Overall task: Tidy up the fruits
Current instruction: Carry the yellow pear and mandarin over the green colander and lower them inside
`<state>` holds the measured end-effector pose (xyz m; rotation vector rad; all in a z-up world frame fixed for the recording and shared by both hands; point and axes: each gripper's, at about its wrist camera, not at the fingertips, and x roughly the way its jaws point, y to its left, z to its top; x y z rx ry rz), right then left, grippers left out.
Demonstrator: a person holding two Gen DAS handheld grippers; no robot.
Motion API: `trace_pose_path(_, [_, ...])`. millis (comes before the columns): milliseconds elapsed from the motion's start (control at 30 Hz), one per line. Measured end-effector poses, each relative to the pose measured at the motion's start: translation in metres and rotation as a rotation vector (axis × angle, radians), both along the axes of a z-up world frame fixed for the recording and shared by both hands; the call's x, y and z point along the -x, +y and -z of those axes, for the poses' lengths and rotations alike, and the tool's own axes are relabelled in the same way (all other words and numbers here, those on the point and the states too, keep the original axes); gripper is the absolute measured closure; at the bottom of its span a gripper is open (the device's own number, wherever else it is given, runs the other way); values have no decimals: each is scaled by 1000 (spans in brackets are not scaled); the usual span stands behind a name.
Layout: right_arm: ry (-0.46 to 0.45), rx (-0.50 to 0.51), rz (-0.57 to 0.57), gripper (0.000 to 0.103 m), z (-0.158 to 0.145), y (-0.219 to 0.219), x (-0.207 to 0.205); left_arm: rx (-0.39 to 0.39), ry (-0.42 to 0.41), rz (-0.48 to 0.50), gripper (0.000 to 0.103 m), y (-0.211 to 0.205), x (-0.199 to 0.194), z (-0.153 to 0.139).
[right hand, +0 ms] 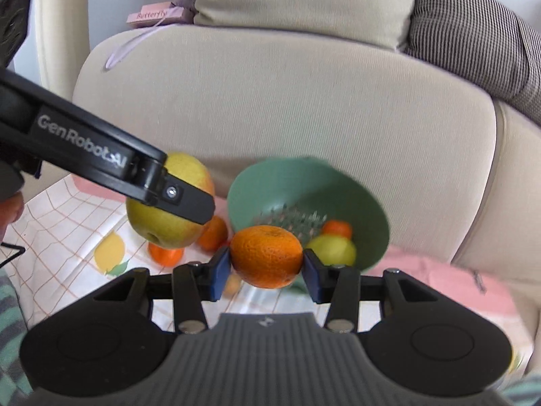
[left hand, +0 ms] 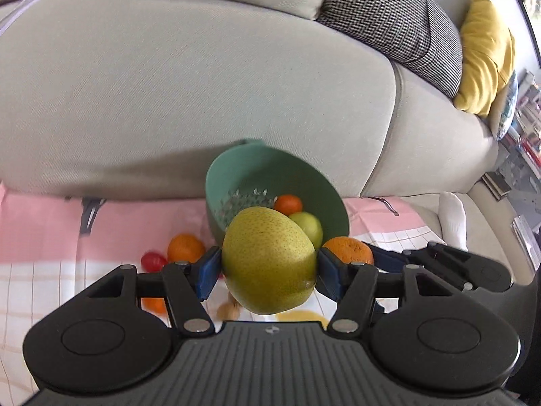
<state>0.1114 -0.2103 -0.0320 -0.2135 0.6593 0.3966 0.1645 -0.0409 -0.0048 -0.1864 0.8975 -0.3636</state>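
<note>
My left gripper point(left hand: 268, 267) is shut on a big yellow-green pear point(left hand: 268, 264), held off the cloth between the blue pads. My right gripper point(right hand: 267, 264) is shut on an orange point(right hand: 267, 255), also lifted. A tilted green colander bowl point(right hand: 304, 186) lies just beyond both, holding a small orange point(right hand: 336, 228) and a green-yellow fruit point(right hand: 333, 250). In the right wrist view the pear point(right hand: 162, 223) hangs to the left of the bowl under a left finger point(right hand: 182, 199). On the cloth lie two more oranges point(right hand: 213, 233), point(right hand: 165, 255) and a small red fruit point(left hand: 154, 260).
Everything sits on a pink and white checked cloth point(left hand: 44, 223) spread on a beige sofa seat. The sofa backrest point(left hand: 203, 94) rises right behind the bowl point(left hand: 277, 176). A checked cushion point(left hand: 399, 23) and a yellow cushion point(left hand: 487, 54) lie at the right, and a white-socked foot point(left hand: 453, 216) rests nearby.
</note>
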Motion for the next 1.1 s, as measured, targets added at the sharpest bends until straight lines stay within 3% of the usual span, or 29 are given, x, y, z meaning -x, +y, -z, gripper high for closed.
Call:
trace_pose_path(333, [63,102,-123,60,-3,-4,-56,-117,-1,86,33,-31,-48,0])
trace_pose_path(667, [224,71,-196,60,18,-17,-106,-178,36,128,33,-47,-79,27])
trace_pose_path(1100, [336,73,-267,60,45,-17,-142,-260,91,194,33,-59,-105,54])
